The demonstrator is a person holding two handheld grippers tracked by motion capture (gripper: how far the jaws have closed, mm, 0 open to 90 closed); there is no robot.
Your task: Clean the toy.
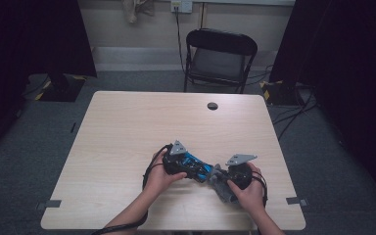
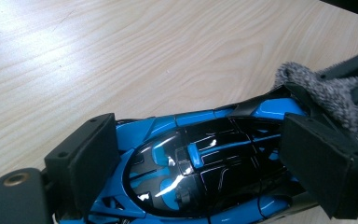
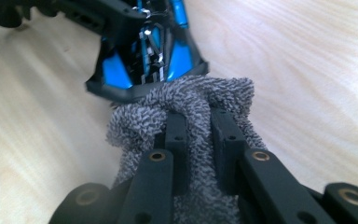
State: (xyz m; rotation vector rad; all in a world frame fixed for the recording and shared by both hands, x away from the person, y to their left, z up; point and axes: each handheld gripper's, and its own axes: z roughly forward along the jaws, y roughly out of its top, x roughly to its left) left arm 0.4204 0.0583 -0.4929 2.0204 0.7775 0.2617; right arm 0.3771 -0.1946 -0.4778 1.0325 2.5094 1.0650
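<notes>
Right gripper view: cloth (image 3: 191, 100) against toy car (image 3: 144, 51)

Pale wood-grain surface (image 1: 127, 127), squarish with rounded corners, a round dark cable hole (image 1: 212, 105) near the far edge. Blue and black toy car (image 1: 196, 165) near the front edge, grey cloth (image 1: 219, 177) touching its end.

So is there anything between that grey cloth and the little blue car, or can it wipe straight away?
Nothing visible stands between them. The right gripper is clamped on the grey cloth, and the cloth already presses against the end of the blue and black toy car. The left gripper grips the car by its sides on the table.
</notes>
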